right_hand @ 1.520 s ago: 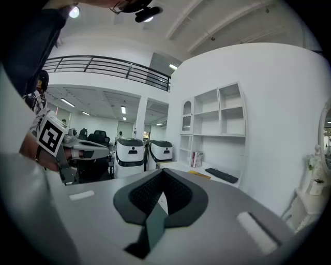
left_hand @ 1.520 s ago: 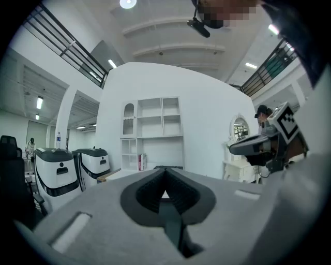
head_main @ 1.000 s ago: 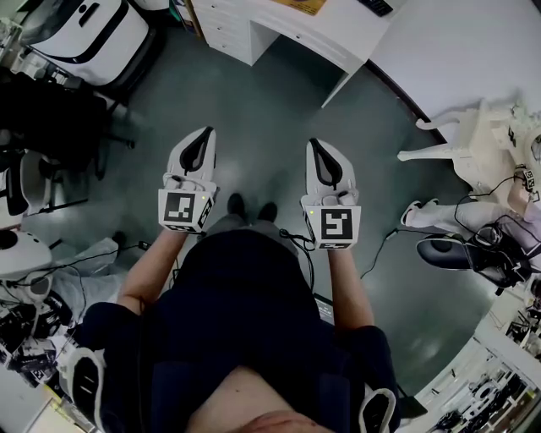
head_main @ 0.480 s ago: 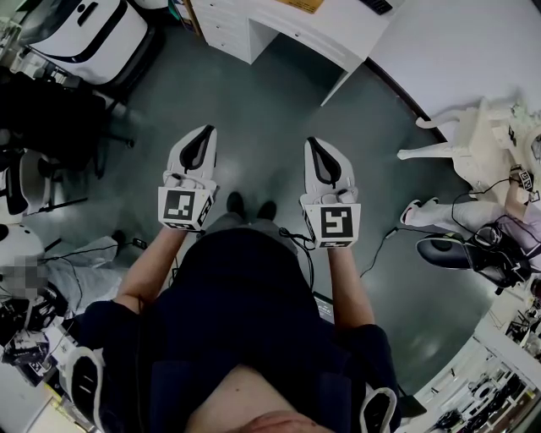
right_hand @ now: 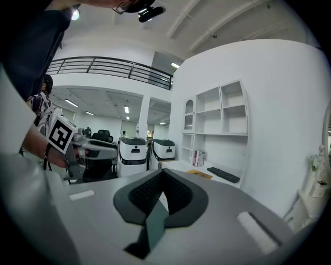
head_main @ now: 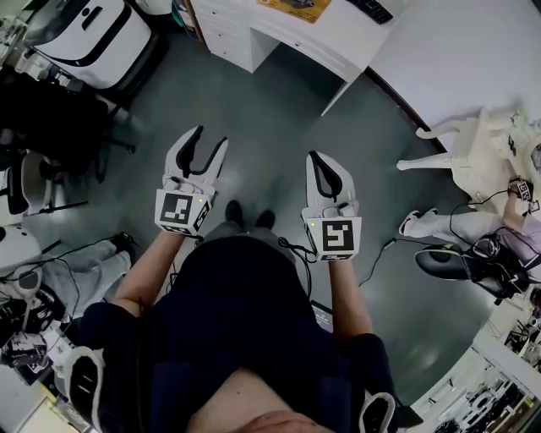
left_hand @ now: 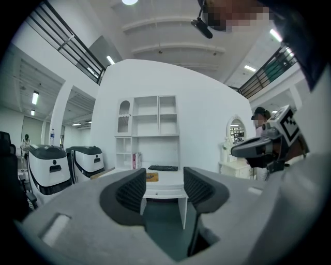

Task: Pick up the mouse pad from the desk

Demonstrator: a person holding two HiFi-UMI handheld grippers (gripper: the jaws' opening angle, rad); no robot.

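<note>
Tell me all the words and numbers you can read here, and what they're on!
No words or numbers can be read.
Left marker cube, on the left gripper with empty jaws opening: square pattern, no letters.
Right marker cube: the same.
Yellow mouse pad on the white desk: print too blurred.
Books on the shelf: too small.

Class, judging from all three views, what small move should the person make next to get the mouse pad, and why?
Probably step forward toward the desk. The mouse pad lies there beside a keyboard, well out of reach; the jaws of the left gripper are opening on nothing; the right gripper is shut.
</note>
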